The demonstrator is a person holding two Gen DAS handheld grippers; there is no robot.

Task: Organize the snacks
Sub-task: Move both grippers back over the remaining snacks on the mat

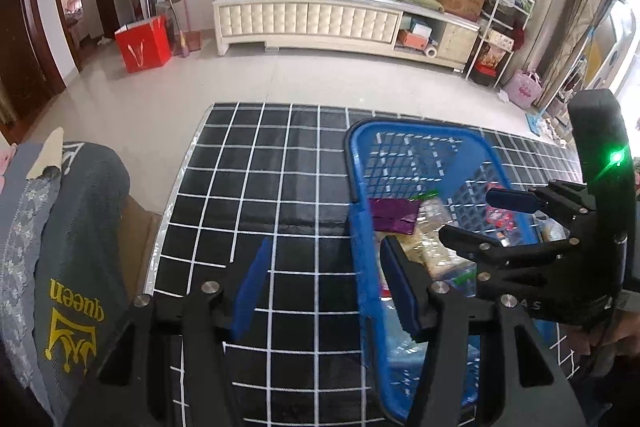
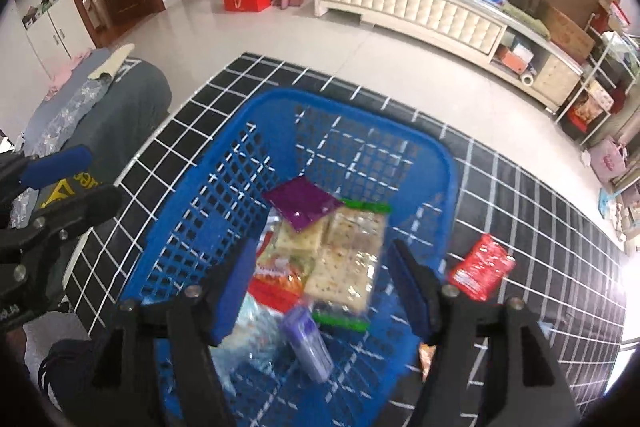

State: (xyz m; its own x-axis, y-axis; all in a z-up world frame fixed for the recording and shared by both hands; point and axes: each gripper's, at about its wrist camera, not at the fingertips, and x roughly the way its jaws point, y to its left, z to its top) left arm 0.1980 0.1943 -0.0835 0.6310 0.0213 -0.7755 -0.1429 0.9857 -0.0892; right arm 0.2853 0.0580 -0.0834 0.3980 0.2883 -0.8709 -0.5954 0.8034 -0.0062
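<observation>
A blue plastic basket stands on the black grid-patterned table; it also shows in the left wrist view. Inside lie a purple packet, a clear cracker pack with green ends, an orange-red bag and a small lilac pack. A red snack packet lies on the table right of the basket. My right gripper is open and empty above the basket's near end. My left gripper is open and empty over the basket's left rim.
A grey "queen" cloth covers a seat left of the table. Beyond the table are tiled floor, a white TV cabinet, a red box and a cluttered shelf at right.
</observation>
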